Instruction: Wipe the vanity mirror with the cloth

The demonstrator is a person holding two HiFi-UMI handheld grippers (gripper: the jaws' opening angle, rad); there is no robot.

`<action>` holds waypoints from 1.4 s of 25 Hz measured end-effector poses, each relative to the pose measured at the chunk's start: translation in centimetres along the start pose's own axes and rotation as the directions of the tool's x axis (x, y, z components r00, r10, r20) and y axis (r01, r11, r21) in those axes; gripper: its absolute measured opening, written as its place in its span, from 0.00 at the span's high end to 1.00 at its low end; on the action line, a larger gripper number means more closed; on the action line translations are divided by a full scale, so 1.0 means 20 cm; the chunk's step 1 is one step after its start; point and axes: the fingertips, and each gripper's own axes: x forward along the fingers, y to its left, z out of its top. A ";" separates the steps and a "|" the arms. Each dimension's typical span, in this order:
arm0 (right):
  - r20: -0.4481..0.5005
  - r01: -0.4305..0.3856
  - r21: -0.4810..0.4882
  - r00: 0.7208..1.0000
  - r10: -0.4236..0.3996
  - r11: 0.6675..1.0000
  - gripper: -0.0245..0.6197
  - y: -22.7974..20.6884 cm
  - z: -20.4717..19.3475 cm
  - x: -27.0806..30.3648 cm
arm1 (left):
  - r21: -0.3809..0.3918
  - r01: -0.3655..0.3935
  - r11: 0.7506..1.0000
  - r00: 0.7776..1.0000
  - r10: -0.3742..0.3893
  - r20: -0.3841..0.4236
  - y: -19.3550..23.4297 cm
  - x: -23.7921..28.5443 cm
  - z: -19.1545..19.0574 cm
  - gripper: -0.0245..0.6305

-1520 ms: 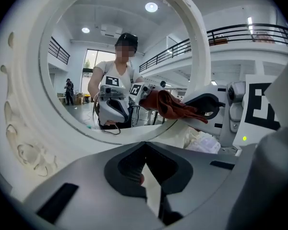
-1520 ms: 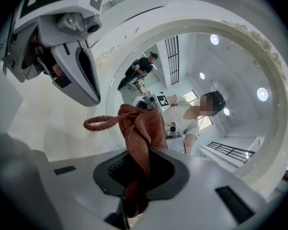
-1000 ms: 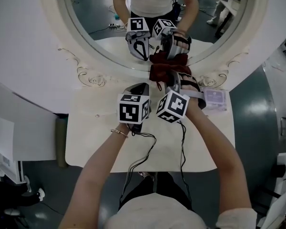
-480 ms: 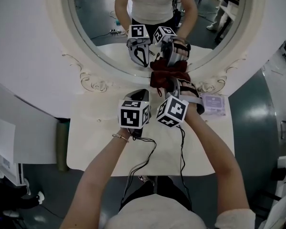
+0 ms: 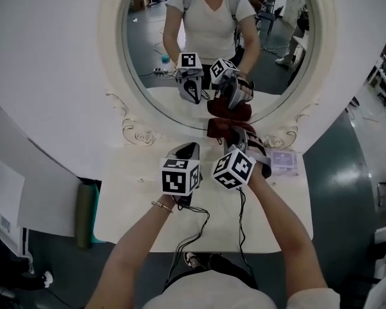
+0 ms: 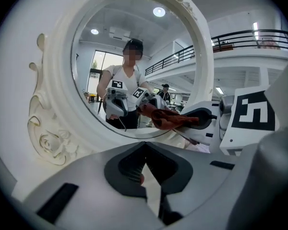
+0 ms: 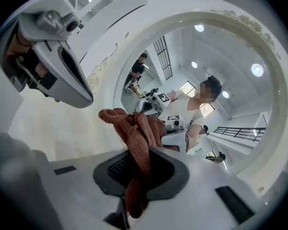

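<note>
- The left claw (image 5: 186,151) has its jaws together with nothing between them. It hovers idle over the table (image 5: 132,192), just beside the other claw.
- Ahead of both claws stands the round mirror (image 5: 212,44) in its carved white frame (image 5: 136,132).
- The right claw (image 5: 233,136) is clamped on the dark red cloth (image 5: 221,127). The cloth bunches out past the claw's tips and meets its own reflection at the mirror's lower edge — whether it presses there I cannot tell.
- The step in hand looks like the start of wiping, low on the mirror.
- The next move calls for pressing the bunch flat, then sweeping up and across — most of the mirror lies above this claw.
- To the right of the claw, a small pale packet (image 5: 284,161) lies on the table.
</note>
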 end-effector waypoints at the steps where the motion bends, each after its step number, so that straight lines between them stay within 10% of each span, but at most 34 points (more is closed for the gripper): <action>1: 0.012 0.014 0.035 1.000 -0.014 0.999 0.87 -0.03 0.02 -0.02 | -0.009 0.001 1.000 1.000 -0.001 0.015 0.00 -0.02 0.02 0.96; 11: 0.118 -0.115 0.371 0.990 0.076 0.922 0.87 -0.03 0.16 -0.34 | -0.086 -0.014 0.996 0.990 0.026 0.138 -0.05 -0.31 0.10 0.96; 19: 0.197 -0.211 0.645 0.975 0.108 0.735 0.87 0.10 0.08 -0.57 | -0.172 -0.008 0.985 0.991 0.030 0.128 -0.05 -0.45 -0.07 0.96; 35: 0.181 -0.219 0.809 0.976 0.123 0.546 0.87 0.28 -0.21 -0.77 | -0.132 -0.054 0.990 0.995 0.065 0.077 -0.18 -0.54 -0.37 0.96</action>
